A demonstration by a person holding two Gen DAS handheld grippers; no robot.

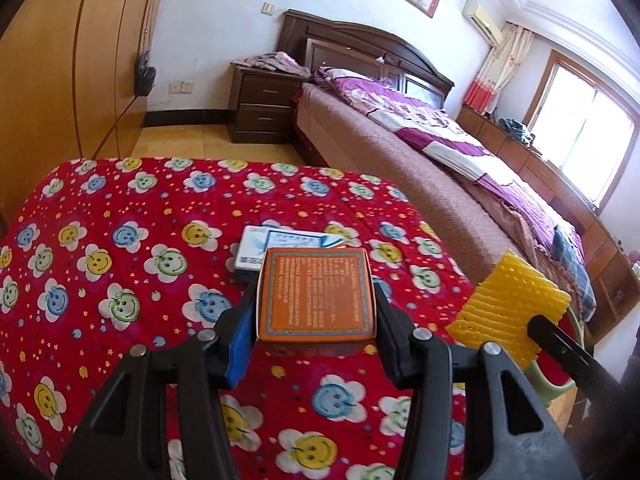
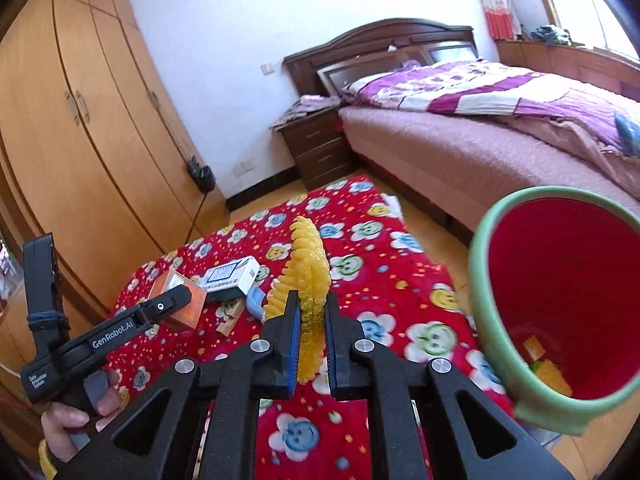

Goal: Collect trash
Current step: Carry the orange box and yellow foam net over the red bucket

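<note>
Red flowered cloth (image 1: pixel 120 240), left tool (image 1: pixel 316 304) clamping orange box (image 1: pixel 316 292), right tool (image 2: pixel 312 320) clamped on yellow foam (image 2: pixel 308 276), bin (image 2: pixel 480 280) beside.

Two close wrist views, shared blanket (image 1: pixel 120 220)

Each hand-held gripper (image 2: pixel 310 328) is black plastic with blue finger pads (image 2: pixel 294 340) and silver screws; the left one (image 2: pixel 176 300), lower left, reads "GenRobot.AI".
</note>
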